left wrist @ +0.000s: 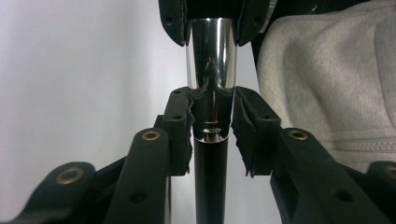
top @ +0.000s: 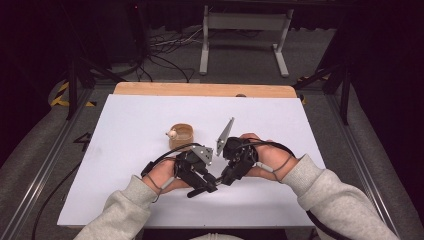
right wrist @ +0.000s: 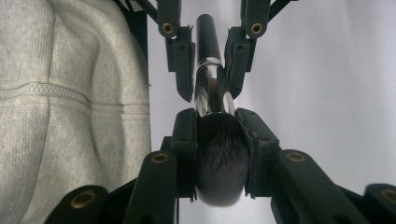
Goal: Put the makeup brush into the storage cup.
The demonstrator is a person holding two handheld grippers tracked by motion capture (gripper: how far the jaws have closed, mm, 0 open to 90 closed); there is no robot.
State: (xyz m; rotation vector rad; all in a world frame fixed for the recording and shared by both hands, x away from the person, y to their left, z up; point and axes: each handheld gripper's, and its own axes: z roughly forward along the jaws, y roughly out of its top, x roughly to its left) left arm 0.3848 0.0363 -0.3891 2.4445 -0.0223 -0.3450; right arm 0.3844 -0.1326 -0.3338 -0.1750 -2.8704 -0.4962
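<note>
A makeup brush with a black handle (right wrist: 208, 32), a chrome ferrule (left wrist: 212, 56) and dark bristles (right wrist: 219, 163) is held between both grippers, low over the white table near its front edge. My right gripper (right wrist: 219, 140) is shut on the bristle head and the wide end of the ferrule. From the opposite side, my left gripper (left wrist: 212, 116) is shut on the narrow end of the ferrule where it meets the handle. In the high view the left gripper (top: 212, 184) and right gripper (top: 223, 178) meet tip to tip, and the brush handle (top: 199, 191) sticks out toward the front left.
A small round wooden cup (top: 181, 136) with a pale knob at its left rim stands just behind the left hand. The white sheet (top: 150, 110) covers the table, with a wooden strip (top: 200, 90) along the far edge. Grey sleeves (top: 340, 200) come in from the front.
</note>
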